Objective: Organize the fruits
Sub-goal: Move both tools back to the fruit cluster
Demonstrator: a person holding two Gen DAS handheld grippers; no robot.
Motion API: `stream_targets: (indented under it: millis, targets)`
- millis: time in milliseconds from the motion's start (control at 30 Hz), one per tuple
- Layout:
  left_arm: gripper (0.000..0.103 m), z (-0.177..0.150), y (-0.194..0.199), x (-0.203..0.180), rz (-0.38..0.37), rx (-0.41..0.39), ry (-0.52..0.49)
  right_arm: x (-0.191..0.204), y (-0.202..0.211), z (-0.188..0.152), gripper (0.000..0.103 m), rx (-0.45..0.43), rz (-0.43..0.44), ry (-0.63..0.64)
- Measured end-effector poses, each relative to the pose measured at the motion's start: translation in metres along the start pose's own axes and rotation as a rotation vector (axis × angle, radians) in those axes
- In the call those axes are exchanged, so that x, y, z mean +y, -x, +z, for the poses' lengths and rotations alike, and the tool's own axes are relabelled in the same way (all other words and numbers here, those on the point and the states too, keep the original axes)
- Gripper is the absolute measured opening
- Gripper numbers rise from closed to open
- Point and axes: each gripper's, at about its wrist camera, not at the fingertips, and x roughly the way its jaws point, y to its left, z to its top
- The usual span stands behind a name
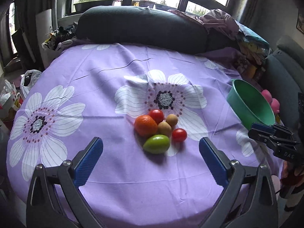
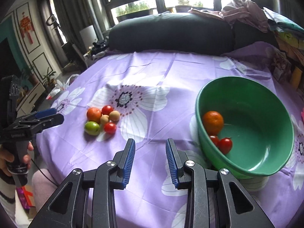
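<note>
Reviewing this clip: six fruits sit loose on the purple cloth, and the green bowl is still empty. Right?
Not quite. The green bowl is not empty: the right wrist view shows an orange and two tomatoes inside it. Six fruits do sit loose on the purple cloth.

Six fruits [image 1: 160, 131] clustered on cloth; three in green bowl [image 2: 266, 133].

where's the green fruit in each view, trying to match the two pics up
Left wrist view: the green fruit lies low in the centre, nearest the camera in the fruit cluster, just below the orange.
Right wrist view: the green fruit lies left of centre, at the cluster's lower left, below the orange.
Shared landmark: the green bowl at the far right there, and large at the right here.
</note>
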Motion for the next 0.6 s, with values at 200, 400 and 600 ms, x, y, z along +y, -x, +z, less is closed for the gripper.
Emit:
stream_targets:
  millis: [200, 400, 600]
  targets:
    - [0.101, -0.011, -0.005, 0.008, 0.024, 0.003, 0.003, 0.027, -0.023, -0.002, 0.033, 0.062, 0.051, 0.068]
    - [0.100, -0.012, -0.004, 0.003, -0.067, 0.014, -0.032, 0.045, -0.046, -0.001, 0.033, 0.106, 0.147, 0.083]
    - [0.095, -0.002, -0.015, 0.004, -0.107, 0.033, -0.037, 0.052, -0.063, 0.008, 0.033, 0.121, 0.144, 0.093]
